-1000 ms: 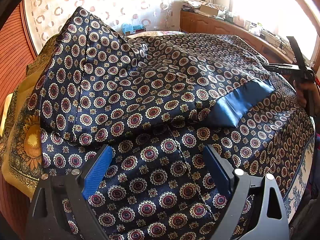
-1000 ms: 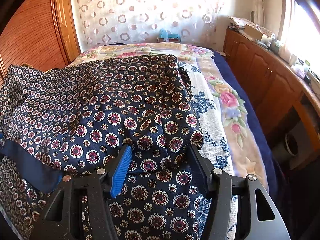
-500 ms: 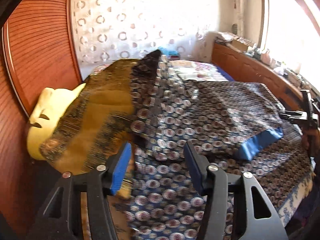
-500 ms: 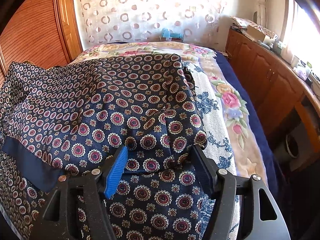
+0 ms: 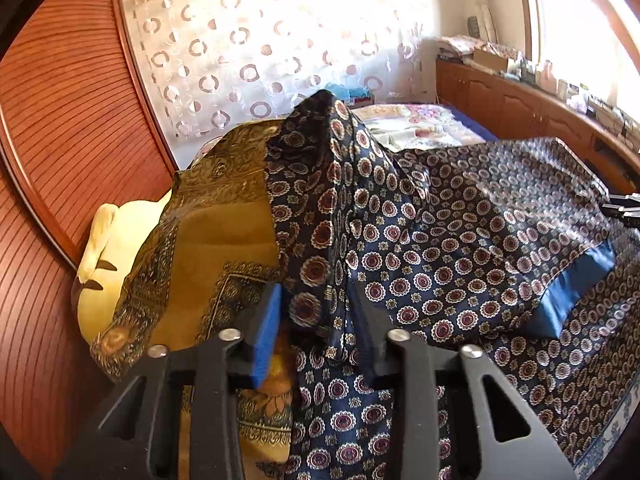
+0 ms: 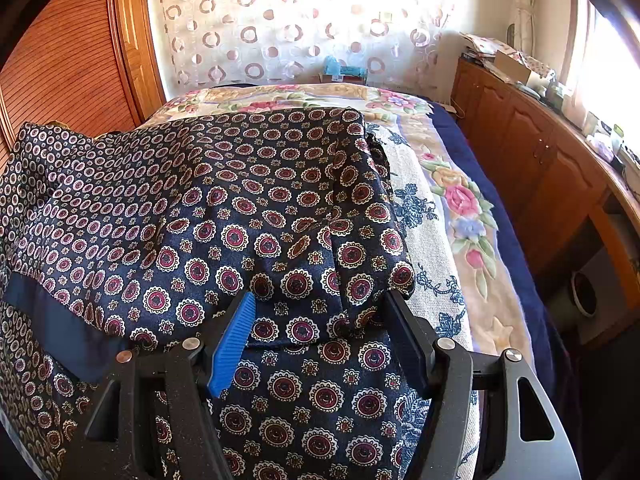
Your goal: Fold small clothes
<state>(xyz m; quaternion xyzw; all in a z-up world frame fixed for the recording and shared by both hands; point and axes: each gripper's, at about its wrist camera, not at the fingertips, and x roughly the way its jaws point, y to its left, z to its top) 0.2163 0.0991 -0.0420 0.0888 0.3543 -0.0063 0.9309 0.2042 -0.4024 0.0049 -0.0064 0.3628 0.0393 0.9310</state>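
The left gripper (image 5: 316,320), jaws just closing, pinches a bunched fold of the navy medallion-patterned silky garment (image 5: 460,248) near the bed's left edge. The right gripper (image 6: 320,320), half open, straddles its right-hand corner, holding nothing.

The garment (image 6: 224,216) lies spread on the bed (image 6: 452,216), toward its left side. A scarf (image 5: 208,240) lies left of the garment, partly under its raised edge. A pillow (image 5: 108,248) sits left of the scarf. Cabinets (image 6: 532,168) run along the bed's right.
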